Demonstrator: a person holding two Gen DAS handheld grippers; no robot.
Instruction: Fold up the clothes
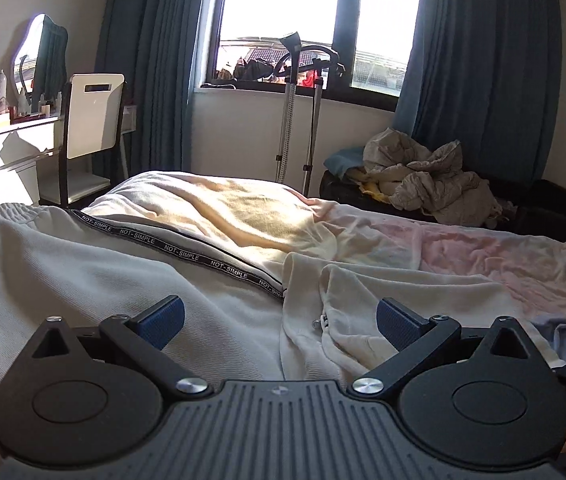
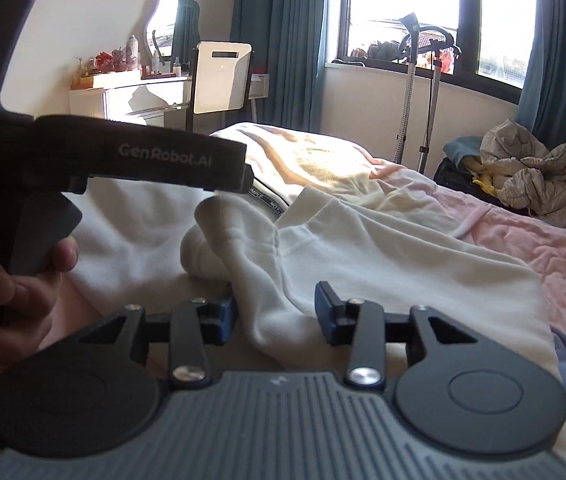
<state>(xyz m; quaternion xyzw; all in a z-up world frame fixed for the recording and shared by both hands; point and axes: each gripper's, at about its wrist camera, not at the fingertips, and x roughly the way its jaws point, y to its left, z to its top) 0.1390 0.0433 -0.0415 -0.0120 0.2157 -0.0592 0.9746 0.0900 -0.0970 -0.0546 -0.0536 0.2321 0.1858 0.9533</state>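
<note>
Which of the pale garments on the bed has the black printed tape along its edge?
The white sweatpants at the left, with the gathered waistband; black lettered tape trims them. The cream hooded top beside them is plain.

"NOT-SIMPLE" over and over on the black strip (image 1: pixel 179 249) along the white pants (image 1: pixel 63 264), "GenRobot.AI" on the black strap (image 2: pixel 163 156) of the left gripper (image 1: pixel 279 322)

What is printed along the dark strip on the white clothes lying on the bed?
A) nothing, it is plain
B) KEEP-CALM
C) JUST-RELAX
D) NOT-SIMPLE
D: in the left wrist view the dark strip running across the white clothes on the bed repeats the words NOT-SIMPLE in pale letters.
</note>
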